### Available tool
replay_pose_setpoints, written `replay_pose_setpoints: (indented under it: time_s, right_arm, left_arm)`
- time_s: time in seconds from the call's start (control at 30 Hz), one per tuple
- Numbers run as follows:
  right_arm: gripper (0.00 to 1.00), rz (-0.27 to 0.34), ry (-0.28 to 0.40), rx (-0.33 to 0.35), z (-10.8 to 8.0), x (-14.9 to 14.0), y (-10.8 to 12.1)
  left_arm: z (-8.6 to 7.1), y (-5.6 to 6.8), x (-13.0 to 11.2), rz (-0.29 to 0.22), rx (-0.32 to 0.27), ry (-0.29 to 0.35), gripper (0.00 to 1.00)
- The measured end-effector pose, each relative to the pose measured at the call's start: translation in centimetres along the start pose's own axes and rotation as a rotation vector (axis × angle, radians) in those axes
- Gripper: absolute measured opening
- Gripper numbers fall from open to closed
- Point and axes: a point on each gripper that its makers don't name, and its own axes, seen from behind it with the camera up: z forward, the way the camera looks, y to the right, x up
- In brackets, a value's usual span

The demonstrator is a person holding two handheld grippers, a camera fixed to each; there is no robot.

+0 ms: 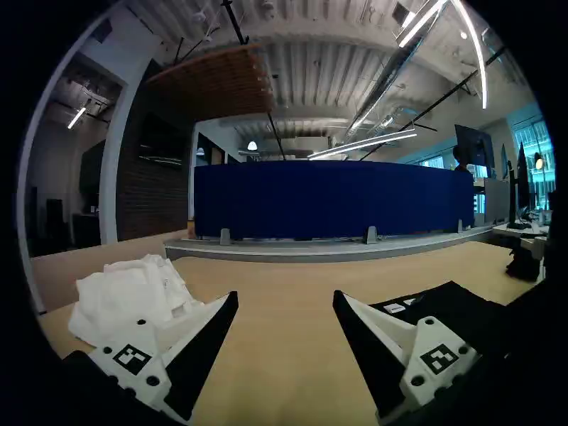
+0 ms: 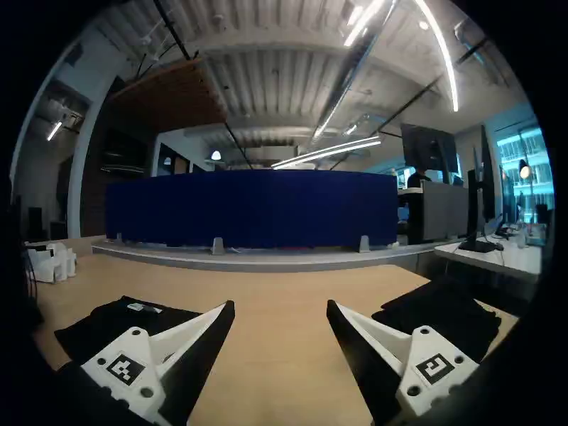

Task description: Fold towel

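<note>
A crumpled white towel (image 1: 131,295) lies on the wooden table (image 1: 284,284), just behind my left gripper's left finger. A folded black cloth (image 1: 440,302) rests behind its right finger. My left gripper (image 1: 284,298) is open above the bare tabletop, with nothing between its fingers. In the right gripper view, one folded black cloth (image 2: 121,319) lies at the left and another black cloth (image 2: 444,309) at the right near the table's edge. My right gripper (image 2: 279,305) hangs open over the bare wood (image 2: 284,284) between them, holding nothing.
A low blue partition (image 1: 334,199) on a grey rail closes off the table's far side. A small white object (image 2: 50,263) stands at the far left of the right gripper view. Desks with monitors (image 2: 476,192) stand beyond the table's right edge.
</note>
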Motion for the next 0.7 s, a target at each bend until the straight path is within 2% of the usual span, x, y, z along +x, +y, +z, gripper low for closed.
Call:
replay_pose_setpoints:
  time_s: [0.7]
  right_arm:
    - [1.00, 0.000, 0.001, -0.003, -0.20, 0.04, -0.06]
  left_arm:
    - [-0.15, -0.03, 0.01, 0.002, 0.000, -0.001, 0.99]
